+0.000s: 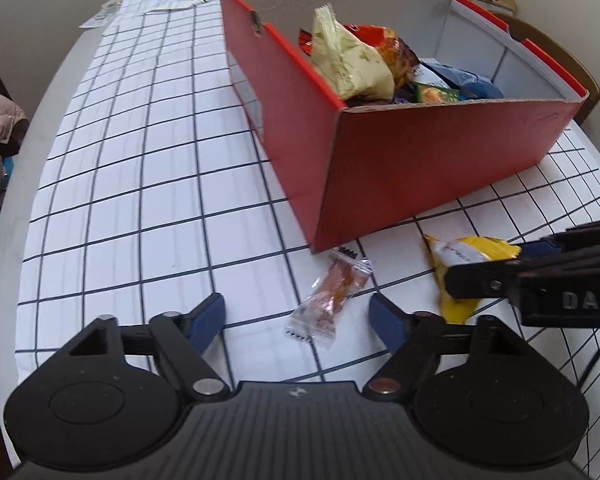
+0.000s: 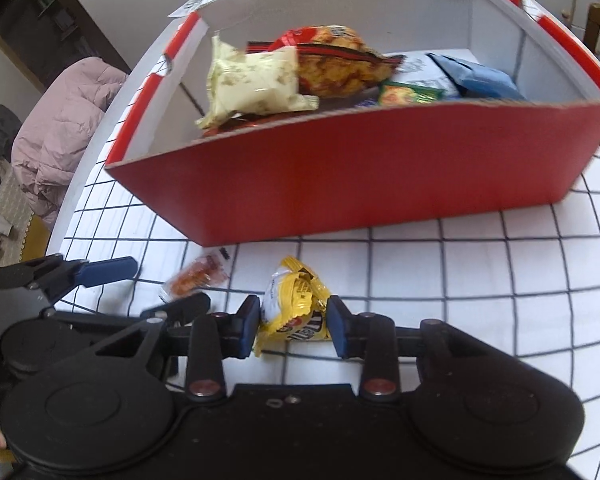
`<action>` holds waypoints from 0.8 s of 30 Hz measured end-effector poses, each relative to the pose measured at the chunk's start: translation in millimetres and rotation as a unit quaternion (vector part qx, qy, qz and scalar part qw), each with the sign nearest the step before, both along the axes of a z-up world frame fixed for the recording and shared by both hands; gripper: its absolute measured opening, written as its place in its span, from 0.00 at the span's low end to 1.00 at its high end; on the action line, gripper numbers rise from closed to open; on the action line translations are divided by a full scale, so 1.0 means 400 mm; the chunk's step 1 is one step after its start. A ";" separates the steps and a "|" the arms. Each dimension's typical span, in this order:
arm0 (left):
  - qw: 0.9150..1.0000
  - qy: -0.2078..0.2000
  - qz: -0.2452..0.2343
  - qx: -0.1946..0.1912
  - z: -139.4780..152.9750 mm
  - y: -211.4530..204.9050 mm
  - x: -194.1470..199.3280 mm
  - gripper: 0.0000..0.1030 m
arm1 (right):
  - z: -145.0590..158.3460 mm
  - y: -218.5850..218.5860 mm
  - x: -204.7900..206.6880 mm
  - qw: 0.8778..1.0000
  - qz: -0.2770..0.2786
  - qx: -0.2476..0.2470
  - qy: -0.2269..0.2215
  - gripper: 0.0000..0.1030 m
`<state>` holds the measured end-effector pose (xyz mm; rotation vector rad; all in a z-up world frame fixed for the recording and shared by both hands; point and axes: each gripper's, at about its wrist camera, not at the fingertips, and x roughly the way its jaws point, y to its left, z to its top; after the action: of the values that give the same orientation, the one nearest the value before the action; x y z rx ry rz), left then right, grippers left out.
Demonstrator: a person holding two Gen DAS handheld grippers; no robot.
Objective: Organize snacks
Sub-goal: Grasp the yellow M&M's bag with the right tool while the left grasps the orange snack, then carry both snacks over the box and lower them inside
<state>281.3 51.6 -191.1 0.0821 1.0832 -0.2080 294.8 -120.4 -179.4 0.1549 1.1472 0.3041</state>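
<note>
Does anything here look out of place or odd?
Yes. Two snacks lie on the checked tablecloth outside the red cardboard box: a clear wrapper with orange contents, and a crumpled yellow packet between the right gripper fingers.
</note>
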 end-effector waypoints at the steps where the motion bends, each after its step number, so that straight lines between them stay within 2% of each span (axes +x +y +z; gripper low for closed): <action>1: 1.000 0.001 -0.002 0.001 -0.001 -0.004 0.004 0.71 | 0.000 -0.011 -0.004 1.000 -0.004 0.003 0.002 0.34; 2: 1.000 0.003 -0.004 0.002 -0.003 -0.008 0.008 0.64 | 0.001 -0.021 -0.007 1.000 -0.008 0.004 0.003 0.33; 4: 1.000 0.002 -0.010 0.005 -0.001 -0.018 0.010 0.60 | 0.004 -0.038 -0.014 1.000 -0.015 0.003 0.004 0.33; 7: 1.000 -0.001 -0.022 0.017 0.002 -0.038 0.009 0.48 | 0.009 -0.062 -0.026 1.000 -0.026 0.005 0.003 0.33; 8: 1.000 -0.002 -0.026 0.015 0.004 -0.045 0.008 0.38 | 0.010 -0.071 -0.029 1.000 -0.029 0.005 0.002 0.33; 11: 0.999 -0.001 -0.031 0.018 0.009 -0.064 0.004 0.21 | 0.014 -0.091 -0.039 0.999 -0.037 0.007 0.000 0.30; 24: 0.999 0.015 0.026 -0.021 0.030 -0.050 -0.035 0.18 | 0.038 -0.131 -0.087 0.998 -0.046 0.024 -0.020 0.14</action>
<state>267.4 31.4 -179.1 0.0122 1.1096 -0.1852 260.1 -173.0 -164.3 0.2427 1.0904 0.2528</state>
